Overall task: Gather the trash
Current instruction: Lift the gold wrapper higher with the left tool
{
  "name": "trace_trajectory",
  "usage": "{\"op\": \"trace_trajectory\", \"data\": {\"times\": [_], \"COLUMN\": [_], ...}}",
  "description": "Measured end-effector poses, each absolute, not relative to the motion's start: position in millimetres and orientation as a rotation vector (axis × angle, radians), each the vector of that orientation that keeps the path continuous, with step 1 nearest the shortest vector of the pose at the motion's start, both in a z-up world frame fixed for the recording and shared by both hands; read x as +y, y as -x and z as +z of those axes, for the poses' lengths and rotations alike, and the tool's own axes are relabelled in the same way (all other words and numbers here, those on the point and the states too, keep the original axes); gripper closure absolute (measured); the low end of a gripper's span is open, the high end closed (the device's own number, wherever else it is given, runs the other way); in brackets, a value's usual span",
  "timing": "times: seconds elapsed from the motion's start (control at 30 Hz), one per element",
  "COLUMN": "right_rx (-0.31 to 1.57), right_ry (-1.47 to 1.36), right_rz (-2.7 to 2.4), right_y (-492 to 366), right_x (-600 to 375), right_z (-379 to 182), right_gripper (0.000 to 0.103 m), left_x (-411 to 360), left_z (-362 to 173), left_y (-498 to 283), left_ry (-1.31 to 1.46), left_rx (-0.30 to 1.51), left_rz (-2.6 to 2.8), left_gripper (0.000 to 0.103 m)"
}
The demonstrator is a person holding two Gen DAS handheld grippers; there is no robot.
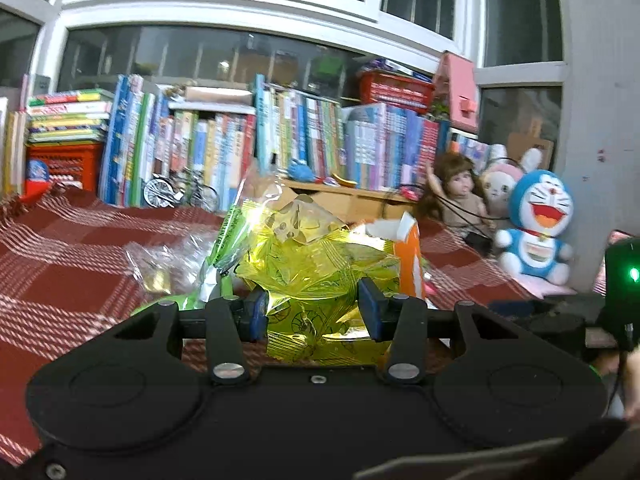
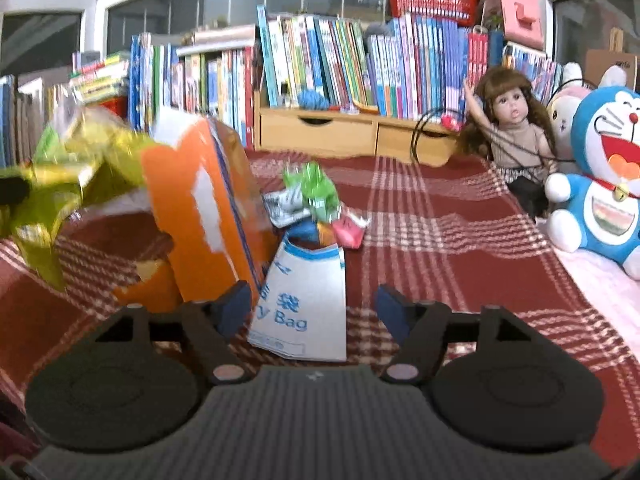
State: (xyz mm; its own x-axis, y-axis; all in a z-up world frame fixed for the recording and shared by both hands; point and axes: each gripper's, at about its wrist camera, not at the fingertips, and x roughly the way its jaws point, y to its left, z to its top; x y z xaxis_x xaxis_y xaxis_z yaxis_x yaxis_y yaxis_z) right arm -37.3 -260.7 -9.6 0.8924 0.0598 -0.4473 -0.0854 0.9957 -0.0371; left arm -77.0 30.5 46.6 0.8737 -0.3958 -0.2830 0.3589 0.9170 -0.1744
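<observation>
Left tool [image 1: 314,306] clenched on the yellow wrapper [image 1: 316,268], centre frame, held above the red plaid cloth [image 1: 60,264]. Orange carton [image 1: 410,256] just right of it; clear plastic [image 1: 164,260] lies to its left. Right tool [image 2: 312,312] released, jaws wide apart, white paper bag [image 2: 304,304] lying between them, untouched. More small wrappers [image 2: 316,204] mid-frame beyond the bag. Plush toys [image 2: 600,184] at right edge.

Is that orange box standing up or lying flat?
Standing, tilted. The orange box rises from the plaid cloth on its lower edge, its torn top leaning toward the yellow wrapper.
</observation>
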Motion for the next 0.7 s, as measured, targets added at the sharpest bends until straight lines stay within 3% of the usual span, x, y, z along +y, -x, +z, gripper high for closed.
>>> {"op": "trace_trajectory", "data": {"times": [0.43, 0.7], "right_rx": [0.34, 0.47], "right_ry": [0.066, 0.234], "right_rz": [0.365, 0.456], "right_y": [75.8, 66.5], "right_x": [-232.5, -187.4], "right_z": [24.4, 1.8], "right_gripper": [0.024, 0.043], "left_x": [44.1, 33.6], "left_z": [19.0, 6.0], "left_y": [108.1, 122.8], "left_ry": [0.054, -0.024], "left_rx": [0.487, 0.499], "left_rz": [-0.69, -0.796], "left_gripper": [0.06, 0.06]}}
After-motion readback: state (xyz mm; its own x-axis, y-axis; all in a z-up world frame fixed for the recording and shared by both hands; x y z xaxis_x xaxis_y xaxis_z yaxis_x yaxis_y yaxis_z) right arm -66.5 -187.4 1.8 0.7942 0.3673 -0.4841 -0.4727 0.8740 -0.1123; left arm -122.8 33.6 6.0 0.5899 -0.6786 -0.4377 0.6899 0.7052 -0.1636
